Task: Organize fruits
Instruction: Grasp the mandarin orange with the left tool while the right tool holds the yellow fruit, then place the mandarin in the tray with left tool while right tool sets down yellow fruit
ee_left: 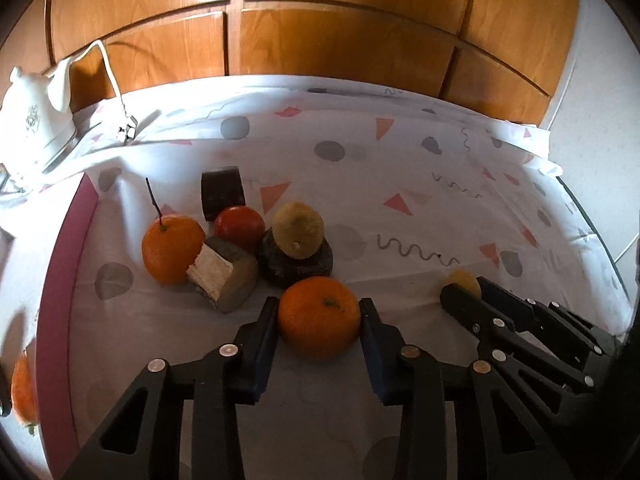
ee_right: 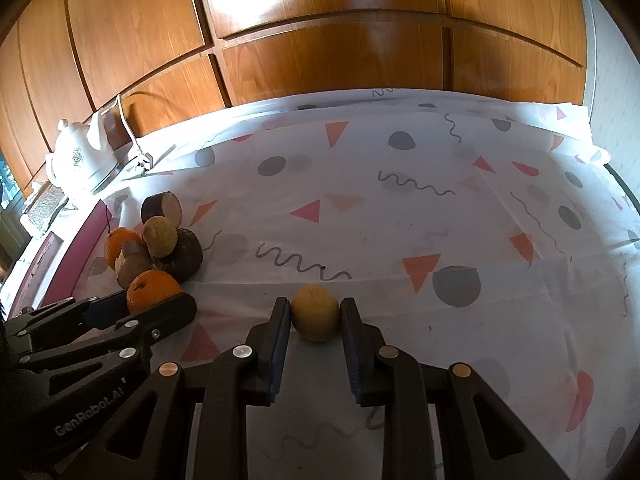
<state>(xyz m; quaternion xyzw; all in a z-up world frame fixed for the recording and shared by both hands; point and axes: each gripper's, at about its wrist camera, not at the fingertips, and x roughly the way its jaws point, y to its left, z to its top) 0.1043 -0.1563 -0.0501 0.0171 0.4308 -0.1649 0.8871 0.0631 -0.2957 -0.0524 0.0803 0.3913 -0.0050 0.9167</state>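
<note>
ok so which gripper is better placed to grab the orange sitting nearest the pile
Left. The left gripper already has that orange between its fingers, while the right gripper is shut on the yellow fruit, away from the pile.

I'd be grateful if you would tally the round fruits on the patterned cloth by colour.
Orange fruits: 2
Red fruit: 1
Yellow fruits: 2
Total: 5
</note>
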